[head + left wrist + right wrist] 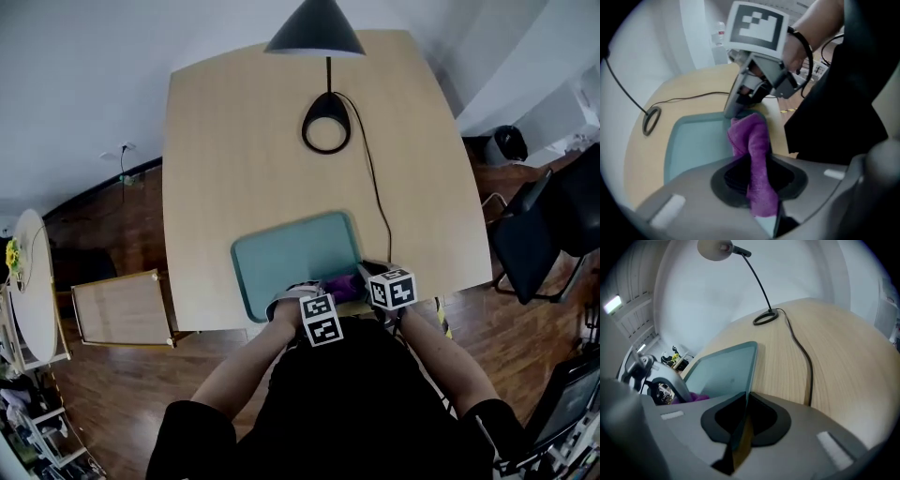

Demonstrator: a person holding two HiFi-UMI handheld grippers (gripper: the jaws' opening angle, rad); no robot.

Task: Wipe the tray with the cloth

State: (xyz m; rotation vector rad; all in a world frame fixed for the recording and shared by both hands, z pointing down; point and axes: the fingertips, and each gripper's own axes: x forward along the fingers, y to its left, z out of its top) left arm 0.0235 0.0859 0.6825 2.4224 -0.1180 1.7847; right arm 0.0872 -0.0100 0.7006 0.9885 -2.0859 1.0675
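Your left gripper (753,187) is clamped shut on the purple cloth (754,136), whose free end drapes onto the tray (693,140) just ahead of the jaws. Your right gripper (740,427), close beside it, is pinched on the tray's rim, likely so the tray won't slide while you wipe

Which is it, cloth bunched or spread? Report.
Bunched: the cloth stands crumpled in a narrow wad, pinched in the left tongs.

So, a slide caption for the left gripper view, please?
Left gripper grips the purple cloth over the teal tray; right gripper holds its rim.
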